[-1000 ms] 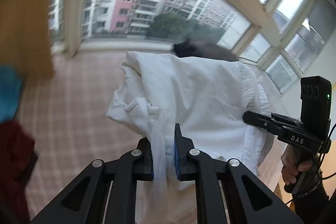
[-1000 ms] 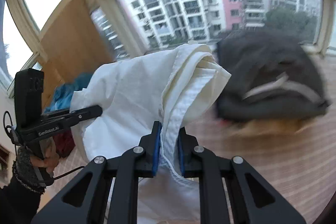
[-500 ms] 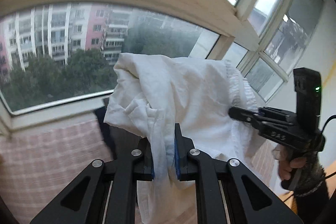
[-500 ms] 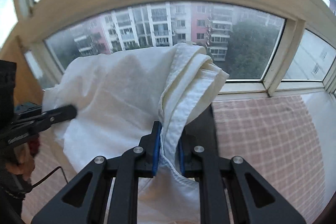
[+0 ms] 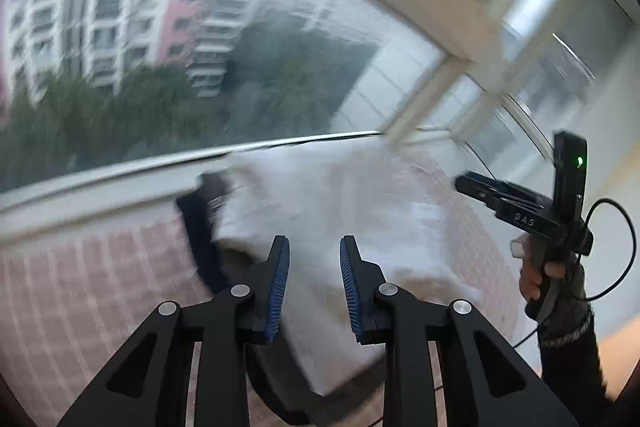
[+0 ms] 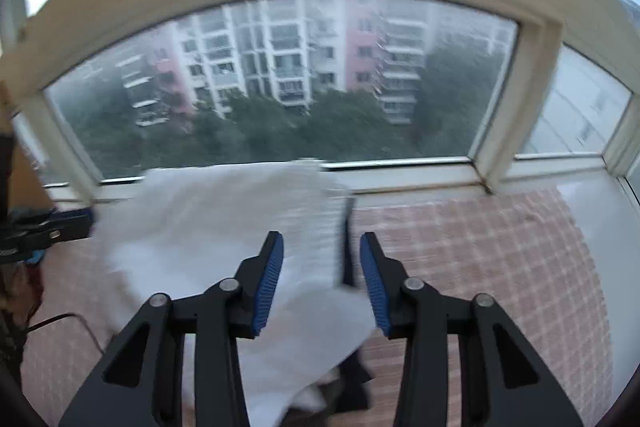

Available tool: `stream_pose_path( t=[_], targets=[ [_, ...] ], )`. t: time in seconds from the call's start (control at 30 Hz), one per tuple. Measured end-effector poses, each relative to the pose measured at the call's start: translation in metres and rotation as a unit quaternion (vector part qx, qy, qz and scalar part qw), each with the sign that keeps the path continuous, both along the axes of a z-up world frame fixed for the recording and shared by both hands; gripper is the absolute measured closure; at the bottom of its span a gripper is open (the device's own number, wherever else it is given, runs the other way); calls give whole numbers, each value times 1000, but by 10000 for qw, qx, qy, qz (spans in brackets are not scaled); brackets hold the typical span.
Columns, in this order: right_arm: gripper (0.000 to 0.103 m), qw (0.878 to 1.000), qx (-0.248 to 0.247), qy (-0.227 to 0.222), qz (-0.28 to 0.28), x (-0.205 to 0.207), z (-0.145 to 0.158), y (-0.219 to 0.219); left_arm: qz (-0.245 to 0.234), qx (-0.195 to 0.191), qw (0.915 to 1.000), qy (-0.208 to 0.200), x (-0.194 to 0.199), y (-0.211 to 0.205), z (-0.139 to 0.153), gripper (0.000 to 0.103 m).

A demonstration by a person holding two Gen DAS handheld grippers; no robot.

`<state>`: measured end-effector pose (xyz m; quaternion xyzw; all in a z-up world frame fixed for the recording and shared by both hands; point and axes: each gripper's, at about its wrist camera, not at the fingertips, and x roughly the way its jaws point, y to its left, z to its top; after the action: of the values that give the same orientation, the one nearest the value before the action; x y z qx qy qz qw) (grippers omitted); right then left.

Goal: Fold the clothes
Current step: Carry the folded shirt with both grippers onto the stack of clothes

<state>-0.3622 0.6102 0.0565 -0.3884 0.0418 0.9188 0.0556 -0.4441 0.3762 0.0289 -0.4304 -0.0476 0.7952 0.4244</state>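
Both jaws opening, nothing pinched: left gripper (image 5: 311, 279) and right gripper (image 6: 321, 277) each show a clear gap between the blue pads, with the white garment (image 5: 340, 223) seen through it but not pressed. Garment is motion-blurred and lies over a dark garment (image 5: 200, 227) on the pink checked cover (image 6: 480, 251) just below the window (image 6: 280, 87). In the left view the right gripper sits at the far right, held in a hand (image 5: 540, 267)

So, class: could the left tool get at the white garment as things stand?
Probably yes. The left tool, its jaws opening, points straight at the white garment lying on the checked cloth, with nothing between them.
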Motion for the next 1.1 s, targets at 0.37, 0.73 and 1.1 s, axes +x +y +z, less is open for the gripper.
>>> stream_pose_path(
  t=[0.37, 0.73, 1.1],
  targets=[
    [81, 9917, -342, -1027, 692, 33, -59, -24, -869, -1086, 9902, -99, 14, 39, -62, 94],
    [84, 9985, -482, 212, 135, -42, -11, 1, 427, -547, 9962, 535, -43, 16, 4, 86],
    [76, 9944, -43, -433, -964, -49, -51, 52, 932, -858, 9915, 313, -69, 7, -43, 88]
  ],
)
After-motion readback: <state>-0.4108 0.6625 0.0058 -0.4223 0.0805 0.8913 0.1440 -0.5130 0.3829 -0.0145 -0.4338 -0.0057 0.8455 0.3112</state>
